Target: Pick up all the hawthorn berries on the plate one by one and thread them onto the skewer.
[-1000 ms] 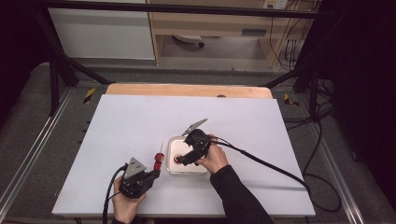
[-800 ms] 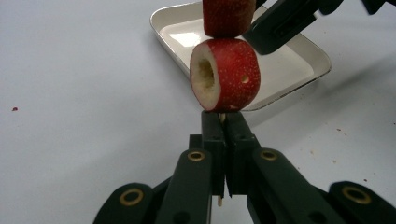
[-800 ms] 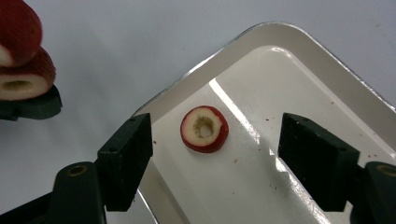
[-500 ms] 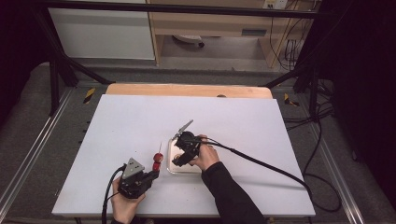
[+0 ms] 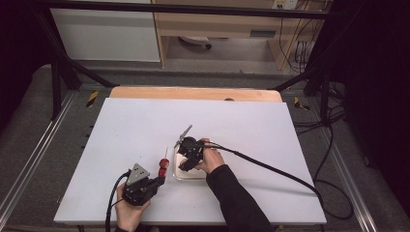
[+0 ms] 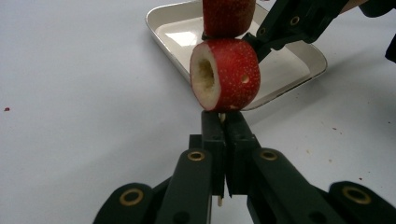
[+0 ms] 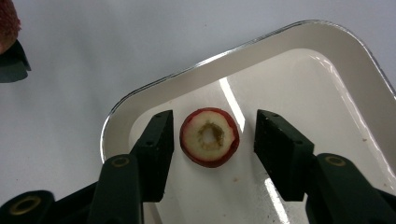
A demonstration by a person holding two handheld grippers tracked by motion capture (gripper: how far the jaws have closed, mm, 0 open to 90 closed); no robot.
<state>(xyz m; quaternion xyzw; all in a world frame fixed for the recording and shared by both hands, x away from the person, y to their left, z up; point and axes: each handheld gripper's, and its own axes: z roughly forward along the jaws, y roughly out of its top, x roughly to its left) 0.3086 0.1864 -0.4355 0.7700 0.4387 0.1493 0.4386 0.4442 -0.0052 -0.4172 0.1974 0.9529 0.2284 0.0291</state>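
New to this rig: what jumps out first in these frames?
Two red cored fruit pieces threaded on a thin skewer, held upright in the shut left gripper beside the white tray. In the tray, a third piece lies between the right gripper fingers, which have just been closing without touching it yet.

fruit pieces (image 6: 226, 74): 3 | skewer (image 6: 219, 201): 1 | tray (image 7: 327, 65): 1 | grippers (image 7: 210, 154): 2

A lab-style recording bay: white table (image 5: 145, 125) inside a black metal frame (image 5: 58, 72), loose cables (image 5: 333, 121) on grey floor (image 5: 29, 125).
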